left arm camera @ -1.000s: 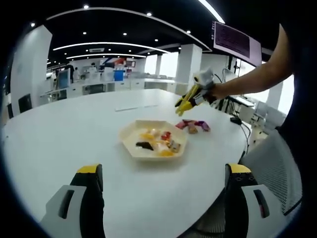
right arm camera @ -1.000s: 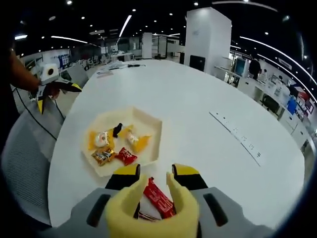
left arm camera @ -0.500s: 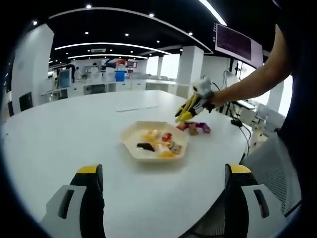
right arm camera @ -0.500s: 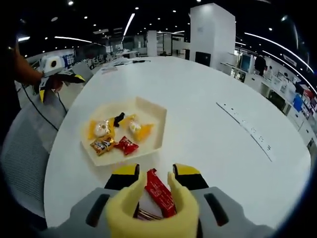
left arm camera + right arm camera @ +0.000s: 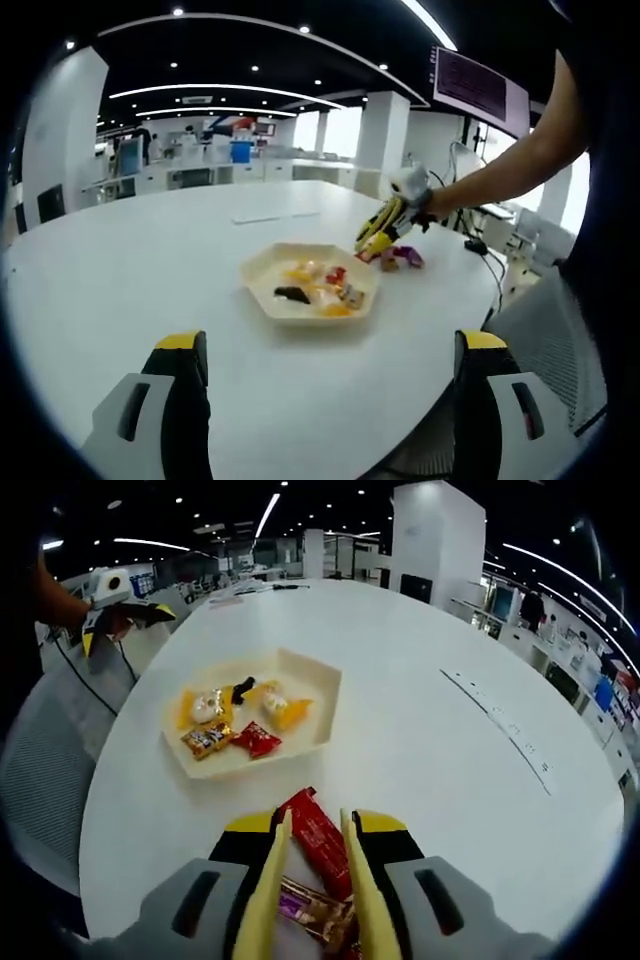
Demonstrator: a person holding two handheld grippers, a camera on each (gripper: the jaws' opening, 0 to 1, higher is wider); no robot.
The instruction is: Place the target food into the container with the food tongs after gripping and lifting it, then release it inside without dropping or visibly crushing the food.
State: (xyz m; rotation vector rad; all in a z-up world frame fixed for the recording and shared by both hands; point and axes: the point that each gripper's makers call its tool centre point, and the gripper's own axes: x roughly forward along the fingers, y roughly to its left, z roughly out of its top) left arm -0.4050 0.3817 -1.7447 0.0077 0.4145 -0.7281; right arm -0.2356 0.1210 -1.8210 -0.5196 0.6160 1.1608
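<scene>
My right gripper [image 5: 315,822] is shut on yellow food tongs [image 5: 268,900], whose two arms run forward between its jaws. The tong tips flank a red candy bar [image 5: 322,838] lying on the white table. A purple and brown wrapped candy [image 5: 312,908] lies just under the tongs. The beige hexagonal tray [image 5: 322,692] sits beyond, holding several wrapped candies [image 5: 232,730]. In the left gripper view a hand holds the right gripper [image 5: 397,205], tongs down at the loose candies [image 5: 395,257] right of the tray [image 5: 256,277]. My left gripper [image 5: 330,345] is open and holds nothing.
The round white table [image 5: 150,260] has wide bare room left of and behind the tray. Its curved edge runs close by the loose candies, with a mesh chair [image 5: 555,330] just off it. The left gripper [image 5: 120,615] hovers off the table's edge.
The right gripper has dropped toward the loose candies and the tong arms have narrowed around the red bar. The left gripper has stayed put.
</scene>
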